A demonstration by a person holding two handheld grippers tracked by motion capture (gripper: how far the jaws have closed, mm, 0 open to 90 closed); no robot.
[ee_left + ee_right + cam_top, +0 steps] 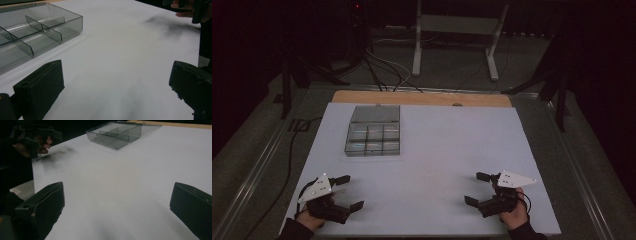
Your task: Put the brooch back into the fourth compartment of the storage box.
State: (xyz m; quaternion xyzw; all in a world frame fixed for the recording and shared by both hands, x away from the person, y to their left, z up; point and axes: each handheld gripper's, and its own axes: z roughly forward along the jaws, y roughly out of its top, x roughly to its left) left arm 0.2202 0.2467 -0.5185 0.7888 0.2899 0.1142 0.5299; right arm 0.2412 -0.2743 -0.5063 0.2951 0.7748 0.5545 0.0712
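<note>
The left gripper is held over the near left corner of the white table, its jaws spread wide with nothing between them. A clear compartment box is set further back on the left half of the table, near the far edge, its lid opened toward that edge; its compartments appear empty in the left gripper view. It is well apart from both grippers. The right gripper is held over the near right corner, its jaws likewise spread wide and empty, pointed toward the middle of the table.
</note>
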